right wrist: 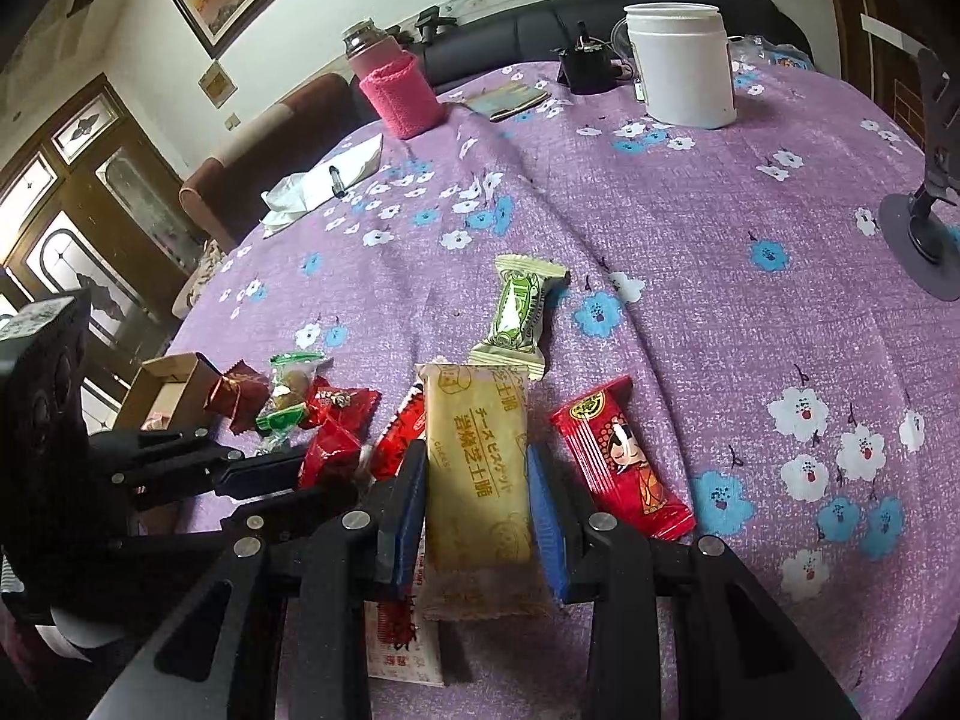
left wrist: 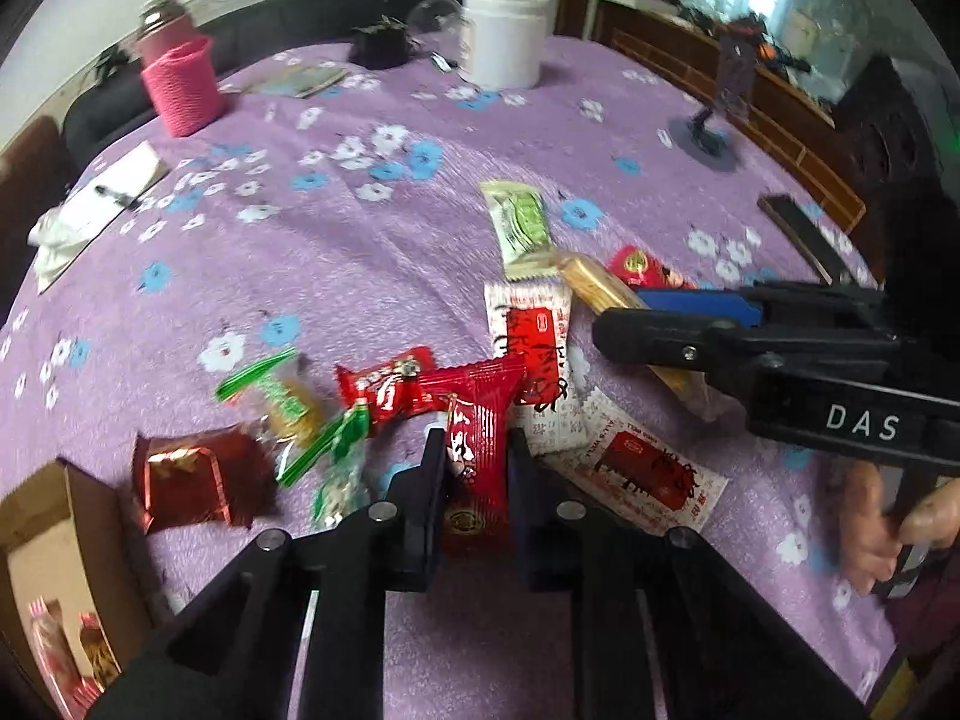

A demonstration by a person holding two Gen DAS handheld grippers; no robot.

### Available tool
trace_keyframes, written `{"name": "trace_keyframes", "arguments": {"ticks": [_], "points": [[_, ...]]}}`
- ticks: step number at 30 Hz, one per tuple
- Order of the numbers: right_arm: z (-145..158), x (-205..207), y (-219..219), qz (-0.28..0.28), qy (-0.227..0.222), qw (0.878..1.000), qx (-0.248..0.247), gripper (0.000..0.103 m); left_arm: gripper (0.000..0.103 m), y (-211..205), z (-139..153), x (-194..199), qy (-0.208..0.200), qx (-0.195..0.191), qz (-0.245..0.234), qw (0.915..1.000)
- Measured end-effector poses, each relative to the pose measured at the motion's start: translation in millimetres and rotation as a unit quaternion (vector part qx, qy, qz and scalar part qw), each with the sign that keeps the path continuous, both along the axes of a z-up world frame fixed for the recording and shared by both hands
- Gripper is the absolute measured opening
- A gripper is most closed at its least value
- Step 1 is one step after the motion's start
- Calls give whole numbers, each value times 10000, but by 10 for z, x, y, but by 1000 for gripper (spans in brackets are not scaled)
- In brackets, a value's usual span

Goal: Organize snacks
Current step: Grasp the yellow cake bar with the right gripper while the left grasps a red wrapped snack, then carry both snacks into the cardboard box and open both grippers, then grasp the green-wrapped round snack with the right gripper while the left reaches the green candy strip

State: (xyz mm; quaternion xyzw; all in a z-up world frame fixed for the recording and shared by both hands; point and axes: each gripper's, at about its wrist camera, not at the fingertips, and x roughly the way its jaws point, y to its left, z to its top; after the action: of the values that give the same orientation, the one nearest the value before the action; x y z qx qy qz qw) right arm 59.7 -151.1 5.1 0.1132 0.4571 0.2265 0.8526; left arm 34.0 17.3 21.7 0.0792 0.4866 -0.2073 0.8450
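Note:
Several wrapped snacks lie on the purple flowered tablecloth. My left gripper is shut on a long red snack packet. My right gripper is closed around a yellow cheese biscuit packet; it also shows in the left wrist view. A green packet lies beyond it and a red packet with a cartoon figure to its right. White-and-red packets, a dark red foil packet and green-striped candies lie around. A cardboard box sits at the left edge.
A white jar, a pink sleeved flask, a black pouch, a notepad with a pen and a phone stand stand toward the far and right sides of the table.

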Motion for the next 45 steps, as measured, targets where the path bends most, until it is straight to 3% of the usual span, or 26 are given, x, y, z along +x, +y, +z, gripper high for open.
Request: {"name": "trace_keyframes", "arguments": {"ticks": [8, 12, 17, 24, 30, 36, 40, 45], "points": [[109, -66, -40, 75, -204, 9987, 461, 35, 17, 402, 457, -432, -365, -824, 467, 9948], [151, -99, -8, 84, -242, 9977, 632, 35, 18, 966, 671, -776, -575, -1164, 1042, 9860], [351, -263, 224, 248, -330, 9962, 768, 35, 18, 1778, 703, -1082, -676, -1115, 2007, 9709], [577, -517, 1135, 1129, -187, 9891, 931, 36, 18, 2654, 451, -1361, -440, -1147, 3096, 9429], [607, -654, 2011, 1836, 9, 9801, 755, 36, 18, 2965, 233, -1342, -209, -1150, 3400, 9331], [416, -756, 2660, 2220, 249, 9739, 390, 36, 19, 3037, 190, -1353, -198, -1239, 3396, 9322], [300, -759, 2907, 2241, 205, 9743, 53, 37, 44, 3069, 226, -1404, -254, -1383, 3413, 9294], [336, -772, 2888, 2149, 114, 9766, 11, 38, 54, 3056, 394, -1501, -470, -1659, 3422, 9237]]}}
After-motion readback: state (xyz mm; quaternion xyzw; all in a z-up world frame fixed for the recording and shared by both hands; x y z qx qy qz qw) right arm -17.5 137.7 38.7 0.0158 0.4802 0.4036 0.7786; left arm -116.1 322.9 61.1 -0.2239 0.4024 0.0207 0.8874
